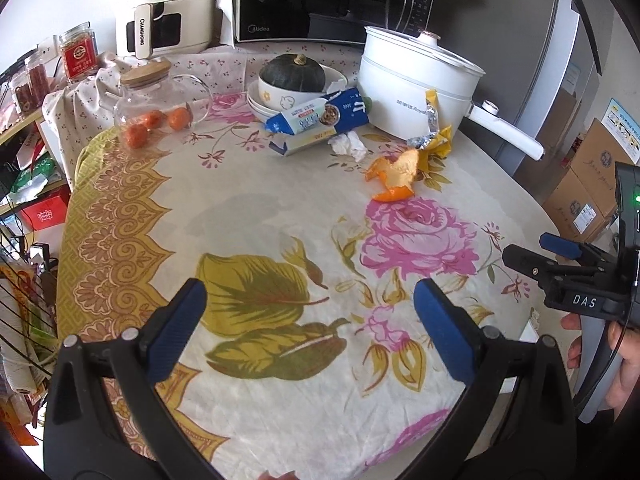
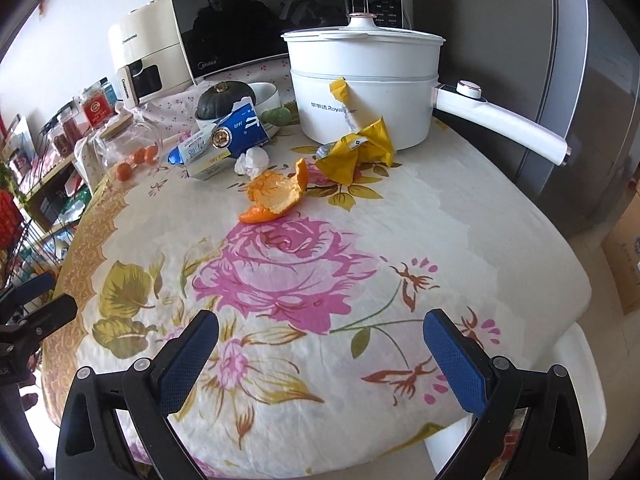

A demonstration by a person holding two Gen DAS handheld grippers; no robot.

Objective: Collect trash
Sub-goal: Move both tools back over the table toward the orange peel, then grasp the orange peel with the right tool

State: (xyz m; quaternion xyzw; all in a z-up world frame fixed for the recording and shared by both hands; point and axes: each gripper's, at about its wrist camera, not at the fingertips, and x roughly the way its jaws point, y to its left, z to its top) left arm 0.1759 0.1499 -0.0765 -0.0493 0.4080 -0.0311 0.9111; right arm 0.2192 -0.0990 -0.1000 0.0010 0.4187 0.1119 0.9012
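Trash lies at the far side of the flowered table: an orange peel (image 1: 394,176) (image 2: 276,192), a yellow wrapper (image 1: 434,138) (image 2: 356,148), a crumpled white tissue (image 1: 347,145) (image 2: 251,161) and a blue-and-white packet (image 1: 320,118) (image 2: 224,140) on a small box. My left gripper (image 1: 310,304) is open and empty above the near table. My right gripper (image 2: 320,336) is open and empty, also near the front edge; it shows at the right of the left wrist view (image 1: 560,252).
A white electric pot (image 2: 364,84) with a long handle stands behind the wrapper. Bowls with a dark squash (image 1: 296,74), a glass jar (image 1: 156,100) with small oranges, an air fryer (image 1: 168,8) and a microwave (image 1: 320,0) line the back. Shelves stand left, cardboard boxes right.
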